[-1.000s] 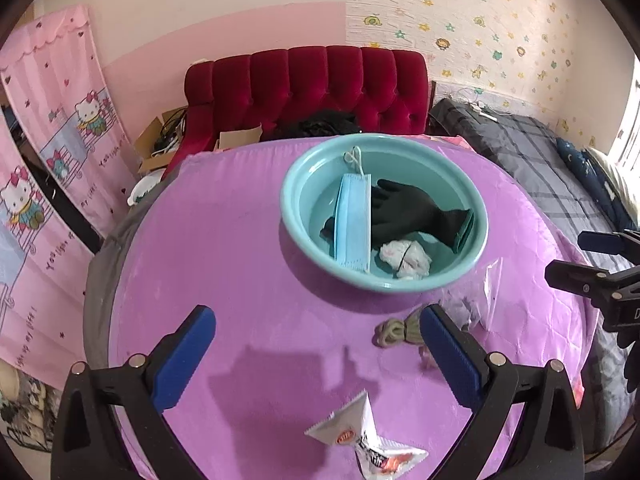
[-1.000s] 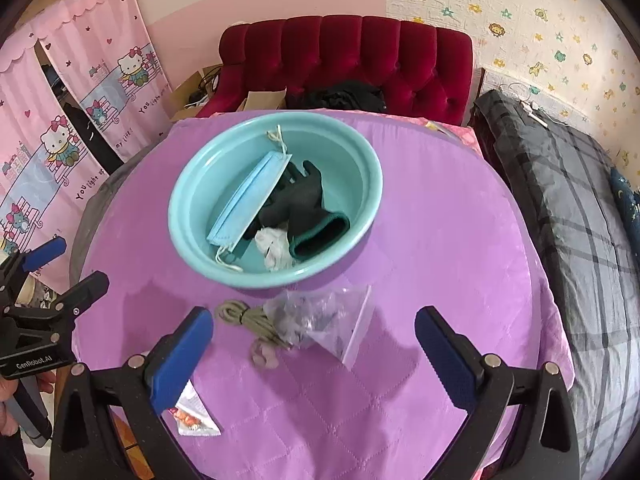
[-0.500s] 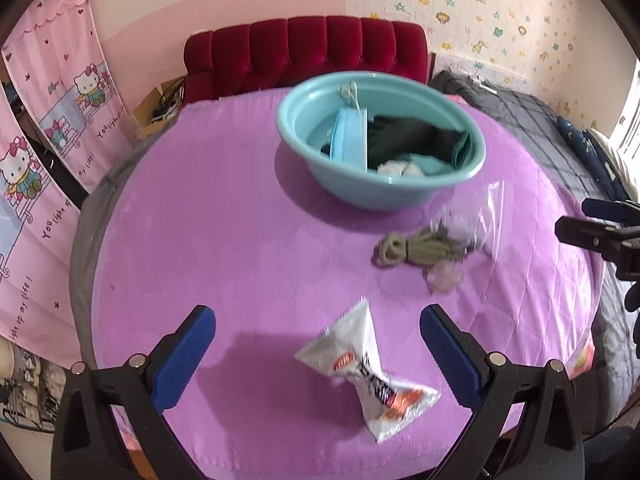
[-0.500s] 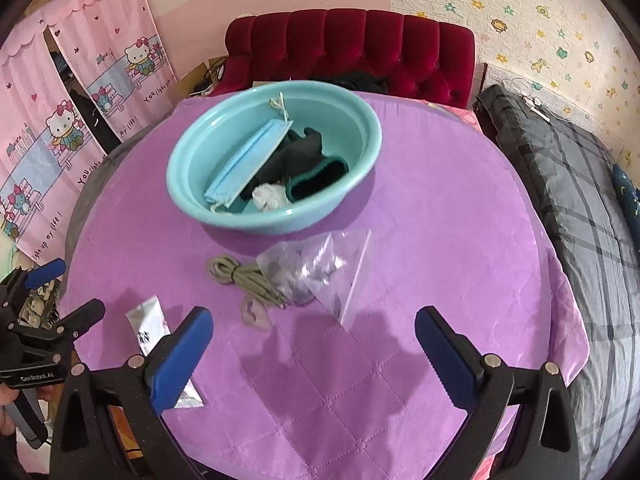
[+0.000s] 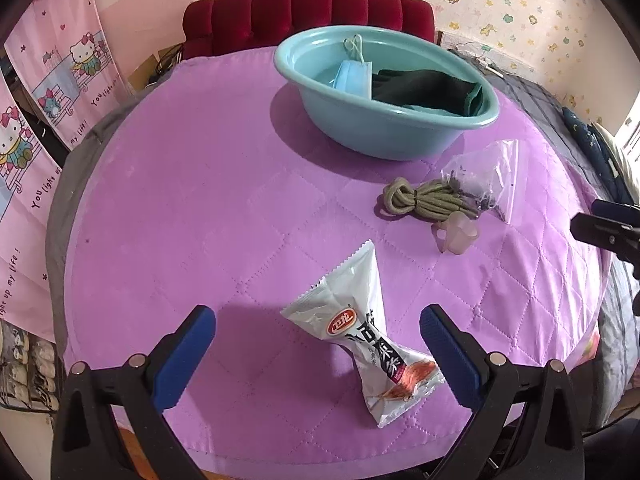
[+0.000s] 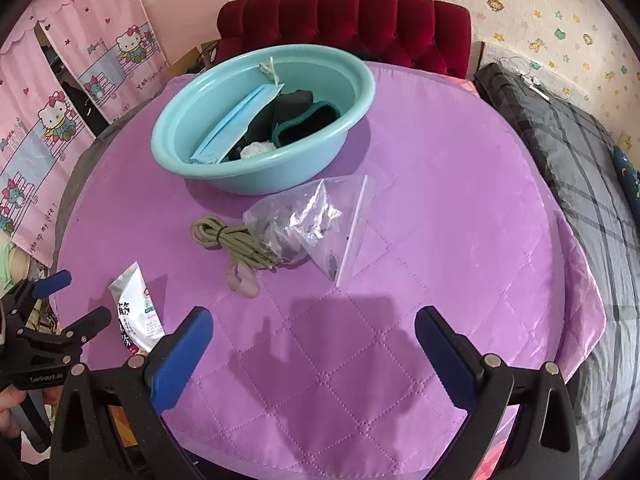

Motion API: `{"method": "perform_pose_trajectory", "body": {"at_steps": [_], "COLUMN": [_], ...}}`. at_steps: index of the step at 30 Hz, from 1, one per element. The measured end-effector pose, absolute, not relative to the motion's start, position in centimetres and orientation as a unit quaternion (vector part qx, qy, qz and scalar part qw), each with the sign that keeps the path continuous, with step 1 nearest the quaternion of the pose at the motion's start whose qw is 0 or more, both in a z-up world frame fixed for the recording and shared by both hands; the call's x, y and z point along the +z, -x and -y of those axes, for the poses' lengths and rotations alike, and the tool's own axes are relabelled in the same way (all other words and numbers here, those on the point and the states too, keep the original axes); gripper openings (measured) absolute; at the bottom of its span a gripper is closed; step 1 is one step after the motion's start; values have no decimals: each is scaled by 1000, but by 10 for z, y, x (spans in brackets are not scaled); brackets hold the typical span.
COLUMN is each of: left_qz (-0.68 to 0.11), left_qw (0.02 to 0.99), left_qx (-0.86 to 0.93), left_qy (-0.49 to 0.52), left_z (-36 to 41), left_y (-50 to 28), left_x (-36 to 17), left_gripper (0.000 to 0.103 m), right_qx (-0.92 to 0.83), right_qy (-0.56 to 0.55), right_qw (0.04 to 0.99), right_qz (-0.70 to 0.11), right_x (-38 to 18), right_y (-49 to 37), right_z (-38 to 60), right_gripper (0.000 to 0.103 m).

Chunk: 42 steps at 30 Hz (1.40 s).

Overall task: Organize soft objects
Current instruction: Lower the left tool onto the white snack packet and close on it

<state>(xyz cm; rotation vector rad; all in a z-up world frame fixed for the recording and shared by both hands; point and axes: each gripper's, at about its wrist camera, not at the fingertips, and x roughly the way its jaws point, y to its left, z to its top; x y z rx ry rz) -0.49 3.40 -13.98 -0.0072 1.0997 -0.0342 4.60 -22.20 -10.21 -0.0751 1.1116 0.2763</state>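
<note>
Because the white foil snack packet [image 5: 362,330] lies low in the left wrist frame, right between the spread blue pads of the left gripper [image 5: 318,356], the coming move looks to me like a short push forward and a close. The packet's long axis runs from the frame's centre down toward the lower right, slanting across the line between the jaws, so a slight turn of the wrist may be wanted. The right gripper [image 6: 312,354], jaws likewise wide and holding nothing, faces bare purple quilted bench cover [image 6: 440,200], with the olive coiled cord [image 6: 232,240] and clear plastic zip bag [image 6: 320,220] above centre, well ahead of it. The round turquoise plastic basin [image 5: 376,136], upper centre, already holds a blue face mask [image 5: 354,78] and a black glove [image 5: 424,86]. The packet bears a red oval logo and large black Chinese characters; the left gripper's body in the right view carries small white lettering, too small to read surely.
</note>
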Motion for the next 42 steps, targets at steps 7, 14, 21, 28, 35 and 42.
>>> {"method": "perform_pose_trajectory", "body": {"at_steps": [7, 14, 21, 28, 35, 42], "left_qz": [-540, -557, -567, -577, -576, -569], "left_qw": [841, 829, 822, 814, 814, 818], "left_qx": [-18, -31, -37, -52, -65, -72], "left_qy": [8, 20, 16, 26, 25, 38], "left_z": [-32, -28, -25, -28, -27, -30], "left_y": [-6, -19, -26, -31, -34, -38], "left_x": [-156, -168, -173, -175, -169, -159], "left_gripper": [103, 103, 71, 51, 8, 8], "right_qx": [130, 127, 123, 124, 123, 122], "right_qy": [40, 39, 36, 31, 28, 25], "right_qw": [833, 827, 825, 822, 819, 816], "right_qz": [-536, -546, -551, -556, -560, -565], "right_x": [-112, -119, -121, -125, -128, -131], "right_y": [-46, -51, -56, -62, -72, -83], "right_z": [218, 220, 221, 220, 221, 220], "right_gripper": [103, 103, 103, 103, 103, 103]}}
